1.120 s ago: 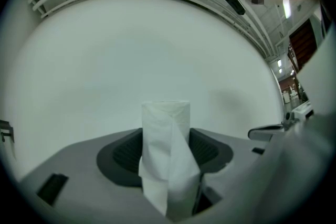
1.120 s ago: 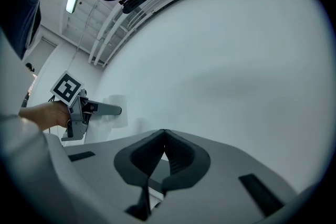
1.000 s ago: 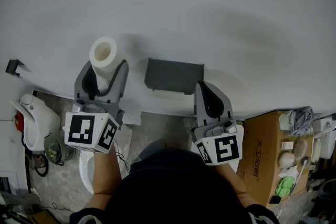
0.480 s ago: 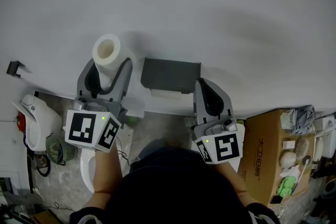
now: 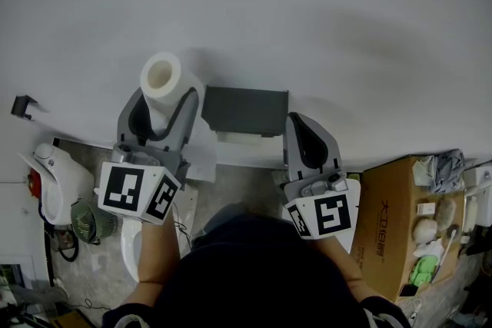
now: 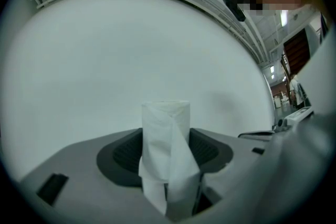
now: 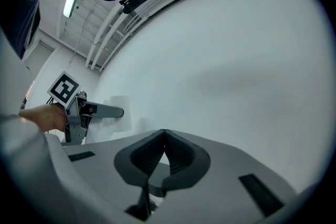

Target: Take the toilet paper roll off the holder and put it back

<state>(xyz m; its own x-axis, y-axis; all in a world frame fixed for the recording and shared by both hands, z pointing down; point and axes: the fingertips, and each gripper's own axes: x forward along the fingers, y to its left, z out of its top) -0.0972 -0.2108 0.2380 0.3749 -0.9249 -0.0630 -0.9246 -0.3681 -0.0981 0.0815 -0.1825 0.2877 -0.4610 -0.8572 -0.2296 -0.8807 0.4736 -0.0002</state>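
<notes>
My left gripper (image 5: 162,102) is shut on a white toilet paper roll (image 5: 163,78), held end-on against the white wall, just left of the dark grey holder (image 5: 244,111). In the left gripper view the roll (image 6: 165,139) stands upright between the jaws with a loose sheet hanging down its front. My right gripper (image 5: 306,136) is below the holder's right end, shut with nothing in it; its tips meet (image 7: 164,132). From the right gripper view the holder (image 7: 105,111) shows edge-on at the left.
A white toilet (image 5: 54,177) and a green round object (image 5: 86,219) are on the floor at lower left. A cardboard box (image 5: 388,223) with small items stands at lower right. A small dark hook (image 5: 23,105) sticks out of the wall at far left.
The left gripper has carried the roll to the right, closer to the holder. The right gripper has stayed almost still.
</notes>
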